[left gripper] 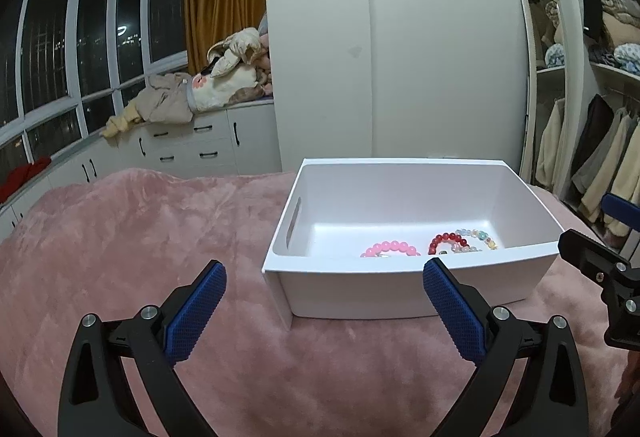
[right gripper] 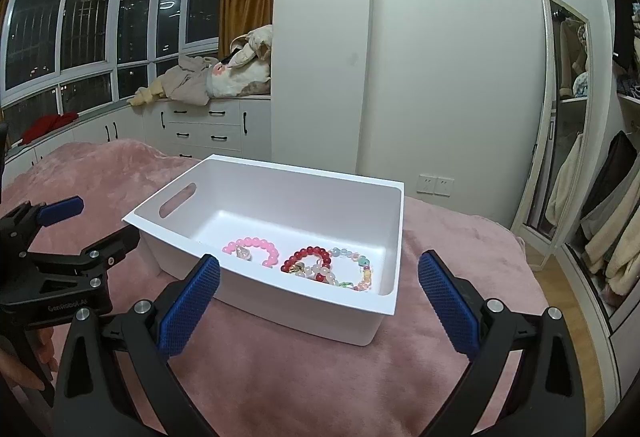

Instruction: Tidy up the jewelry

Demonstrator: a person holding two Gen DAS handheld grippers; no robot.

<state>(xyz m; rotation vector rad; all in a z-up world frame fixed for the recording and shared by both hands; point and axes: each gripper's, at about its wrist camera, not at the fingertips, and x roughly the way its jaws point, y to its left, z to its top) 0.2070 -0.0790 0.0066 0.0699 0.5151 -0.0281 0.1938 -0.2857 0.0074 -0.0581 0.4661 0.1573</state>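
**Both grippers released, 3 bracelets down in the bin**

You've got the white bin [right gripper: 280, 293] sitting on the pink blanket [right gripper: 280, 377], handle slot on its left wall. Inside, along the near wall, lie 3 bead bracelets: the pink bracelet [right gripper: 256, 247] to the left, the red bracelet [right gripper: 306, 257] just right of it, and the multicolour bracelet [right gripper: 356, 269] overlapping the red one toward the right corner.

Your right gripper [right gripper: 320, 277] is spread wide and holding nothing, its blue pads [right gripper: 188, 313] straddling the bin's near wall. Your left gripper [left gripper: 324, 291] is spread wide and empty too, low over the blanket at the bin's near-left corner. From the left wrist view, only the tops of the beads peek over the rim. Your hand [right gripper: 24, 361] shows at the left gripper's handle.
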